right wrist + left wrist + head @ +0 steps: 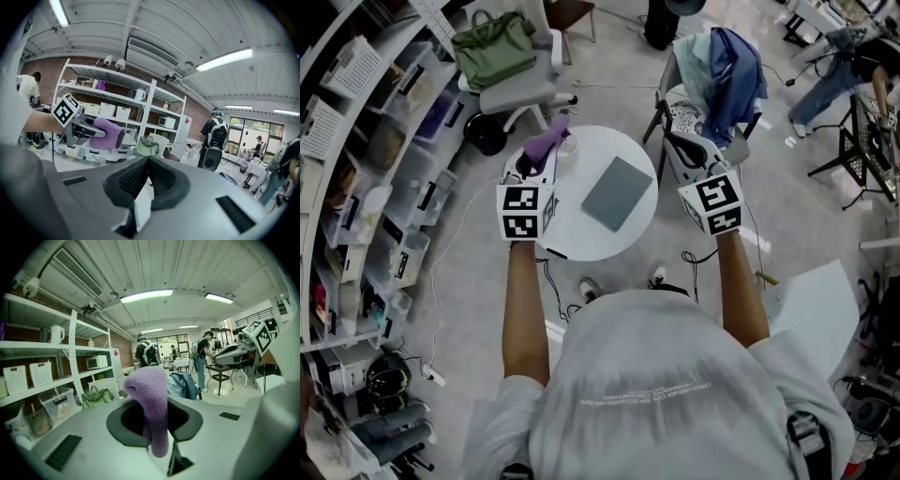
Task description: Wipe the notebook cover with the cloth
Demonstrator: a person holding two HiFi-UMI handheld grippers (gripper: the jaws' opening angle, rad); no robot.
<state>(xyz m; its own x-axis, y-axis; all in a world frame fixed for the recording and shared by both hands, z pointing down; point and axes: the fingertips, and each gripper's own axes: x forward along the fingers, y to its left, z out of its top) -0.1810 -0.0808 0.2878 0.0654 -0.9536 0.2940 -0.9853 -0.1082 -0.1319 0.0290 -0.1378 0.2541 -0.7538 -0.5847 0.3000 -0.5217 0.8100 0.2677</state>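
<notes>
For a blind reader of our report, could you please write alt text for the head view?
Seen from above, a person holds the left hand-held gripper, shut on a purple cloth, and the empty, shut right hand-held gripper at a round white table. A grey notebook lies flat on the table between them, untouched by the cloth.

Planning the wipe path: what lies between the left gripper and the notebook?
Only bare table, seen in the head view, separates the left gripper, shut on the cloth, from the notebook.
</notes>
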